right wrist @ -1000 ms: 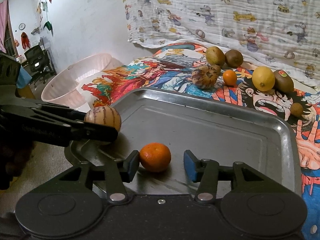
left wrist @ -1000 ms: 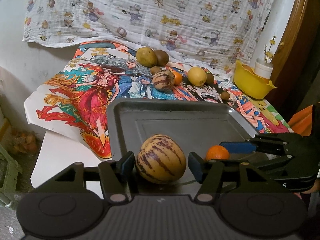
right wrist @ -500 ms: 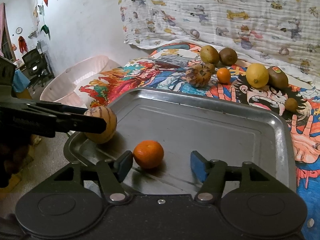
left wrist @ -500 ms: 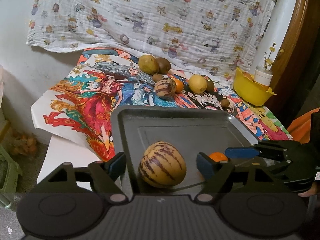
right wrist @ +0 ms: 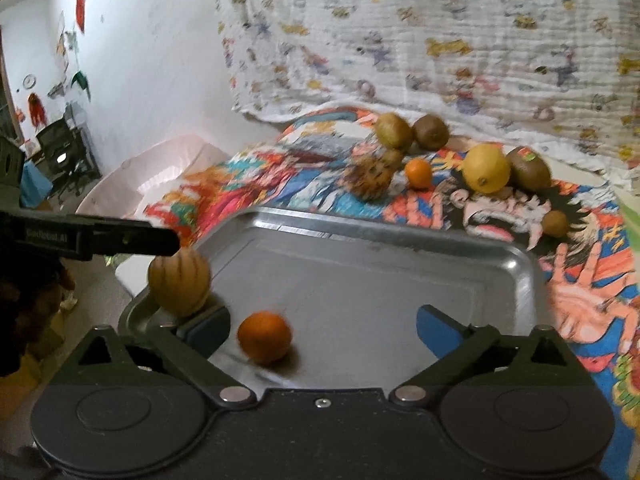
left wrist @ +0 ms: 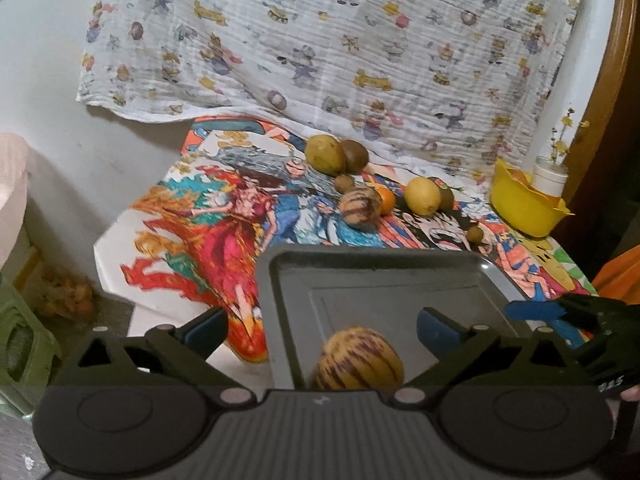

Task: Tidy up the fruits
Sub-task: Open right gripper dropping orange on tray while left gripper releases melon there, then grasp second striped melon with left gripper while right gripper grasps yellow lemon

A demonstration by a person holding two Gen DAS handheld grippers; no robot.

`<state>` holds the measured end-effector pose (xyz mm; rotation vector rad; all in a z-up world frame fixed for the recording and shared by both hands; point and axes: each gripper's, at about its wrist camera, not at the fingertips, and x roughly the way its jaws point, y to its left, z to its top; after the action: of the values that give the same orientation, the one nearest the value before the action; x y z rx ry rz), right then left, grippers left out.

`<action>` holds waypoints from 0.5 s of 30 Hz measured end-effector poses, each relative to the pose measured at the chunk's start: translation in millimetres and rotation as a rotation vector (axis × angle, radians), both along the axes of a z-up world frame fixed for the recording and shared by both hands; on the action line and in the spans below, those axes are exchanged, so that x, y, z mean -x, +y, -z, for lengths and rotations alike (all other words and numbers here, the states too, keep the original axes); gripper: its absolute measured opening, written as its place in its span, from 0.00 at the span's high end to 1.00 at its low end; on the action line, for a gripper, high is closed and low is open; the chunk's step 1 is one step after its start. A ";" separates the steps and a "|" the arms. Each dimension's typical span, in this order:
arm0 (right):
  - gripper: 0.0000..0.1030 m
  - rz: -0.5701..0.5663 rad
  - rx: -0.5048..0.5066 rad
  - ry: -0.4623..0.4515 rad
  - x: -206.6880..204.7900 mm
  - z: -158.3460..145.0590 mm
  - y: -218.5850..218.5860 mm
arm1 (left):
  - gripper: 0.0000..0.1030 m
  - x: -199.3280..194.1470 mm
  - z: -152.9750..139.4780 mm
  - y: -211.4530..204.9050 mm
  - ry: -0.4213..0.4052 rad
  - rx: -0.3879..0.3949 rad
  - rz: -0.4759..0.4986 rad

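Jaws on both tools are spreading wide and grasp nothing: the left gripper [left wrist: 322, 326] has a striped, tan-and-purple round melon-like fruit [left wrist: 357, 364] lying loose between its blue pads, untouched by either, and the right gripper [right wrist: 322, 326] has a small round orange mandarin [right wrist: 264, 336] between its pads, nearer the pad at nine o'clock yet free of it. Both fruits rest on the near end of a shallow rectangular grey metal tray [right wrist: 516, 268], the striped one in the corner at nine o'clock of the mandarin in the right wrist view. That tray sits on a table spread with a bright cartoon-print cloth [left wrist: 224, 216]. Beyond the tray's far rim, toward twelve o'clock, more fruit lies on the cloth: a second striped round fruit [left wrist: 360, 206] touching a small orange [left wrist: 386, 200], a yellow lemon [left wrist: 422, 196] against a brown kiwi [right wrist: 528, 168], and a tiny brown fruit [left wrist: 475, 233] apart at one o'clock. Farther back a greenish-yellow oval fruit [left wrist: 325, 154] touches another brown kiwi [left wrist: 354, 155]. At two o'clock stands a yellow plastic bowl [left wrist: 524, 204]. A white cartoon-patterned sheet [left wrist: 340, 40] hangs behind everything.
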<state>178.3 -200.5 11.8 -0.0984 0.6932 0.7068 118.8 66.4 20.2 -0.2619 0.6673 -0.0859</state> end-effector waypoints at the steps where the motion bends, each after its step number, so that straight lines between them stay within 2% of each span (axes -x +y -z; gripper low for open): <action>1: 0.01 0.010 -0.001 -0.007 -2.5 -2.7 -1.8 | 0.01 -2.5 -1.4 1.1 0.003 -0.005 -0.002; 8: 0.01 0.073 0.041 -0.059 -27.8 -22.9 -13.2 | 0.01 -20.4 -15.1 7.3 0.031 -0.023 -0.003; 15: 0.01 0.115 0.101 -0.136 -60.4 -44.6 -24.4 | 0.01 -48.2 -35.3 -1.5 0.026 -0.100 0.034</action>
<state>238.7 -224.9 56.4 -0.1961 0.5987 0.5492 167.0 64.9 55.5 -0.1558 0.7000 -0.0820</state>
